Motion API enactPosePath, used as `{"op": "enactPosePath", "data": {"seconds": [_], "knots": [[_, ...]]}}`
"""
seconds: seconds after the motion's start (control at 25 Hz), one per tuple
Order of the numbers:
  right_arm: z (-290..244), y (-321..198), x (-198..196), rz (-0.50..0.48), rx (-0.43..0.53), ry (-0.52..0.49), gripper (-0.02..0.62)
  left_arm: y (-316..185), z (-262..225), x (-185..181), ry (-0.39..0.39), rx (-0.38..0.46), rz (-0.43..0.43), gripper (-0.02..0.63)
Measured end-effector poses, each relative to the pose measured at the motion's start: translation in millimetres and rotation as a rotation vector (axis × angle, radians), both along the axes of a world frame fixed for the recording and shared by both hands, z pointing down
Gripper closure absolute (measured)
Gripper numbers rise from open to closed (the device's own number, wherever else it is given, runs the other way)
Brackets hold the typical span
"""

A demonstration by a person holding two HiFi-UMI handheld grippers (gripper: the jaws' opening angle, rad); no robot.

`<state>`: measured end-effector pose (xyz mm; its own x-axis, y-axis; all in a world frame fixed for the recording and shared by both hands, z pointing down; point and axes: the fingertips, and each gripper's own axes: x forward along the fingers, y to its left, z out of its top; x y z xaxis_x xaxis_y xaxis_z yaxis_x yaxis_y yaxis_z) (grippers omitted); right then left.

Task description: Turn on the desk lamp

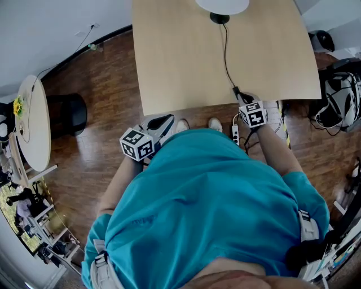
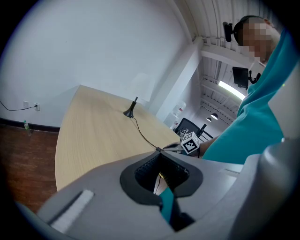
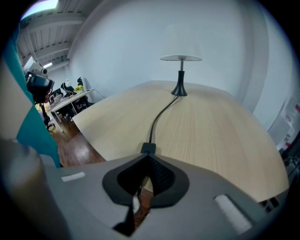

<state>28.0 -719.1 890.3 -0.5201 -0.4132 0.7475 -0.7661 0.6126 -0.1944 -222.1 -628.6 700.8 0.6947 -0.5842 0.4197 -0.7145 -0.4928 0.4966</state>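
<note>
The desk lamp's white shade (image 1: 221, 4) and black base (image 1: 219, 18) stand at the far edge of the light wooden table (image 1: 180, 62). Its black cord (image 1: 227, 56) runs toward me and ends in an inline switch (image 1: 237, 90) near the table's front edge. In the right gripper view the lamp (image 3: 181, 75) stands upright and the switch (image 3: 148, 148) lies just beyond my right gripper (image 3: 148, 155), whose jaws are shut; I cannot tell whether they touch it. My left gripper (image 2: 159, 153) is shut and empty, held off the table's near left corner (image 1: 165, 122).
A power strip (image 1: 236, 134) lies on the wooden floor under the table's edge, by the person's shoes (image 1: 214, 123). A round white table (image 1: 34, 121) and a black stool (image 1: 67, 113) stand to the left. Bags and cables (image 1: 338, 96) sit on the right.
</note>
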Motion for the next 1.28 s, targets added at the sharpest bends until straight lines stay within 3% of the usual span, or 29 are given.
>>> {"op": "enactPosePath", "data": {"seconds": [0.16,0.24,0.64,0.88,1.28], "knots": [[-7,-3,10,0.151,-0.075,-0.227,0.592,1,-1,-2,0.005,0.005,-0.007,0.604],[-16,-7,17,0.197,-0.062,-0.273,0.593,0,-2,-3,0.008,0.003,-0.007,0.604],[-15,-6,-2,0.052,0.008,-0.181,0.594,-1,1,2,0.003,-0.002,0.014,0.604],[-10,-4,-2,0.028,0.019,-0.150,0.592,2,1,-3,-0.002,-0.003,0.005,0.604],[-8,-4,0,0.052,0.021,-0.206,0.592,4,3,-3,-0.009,-0.006,0.007,0.604]]}}
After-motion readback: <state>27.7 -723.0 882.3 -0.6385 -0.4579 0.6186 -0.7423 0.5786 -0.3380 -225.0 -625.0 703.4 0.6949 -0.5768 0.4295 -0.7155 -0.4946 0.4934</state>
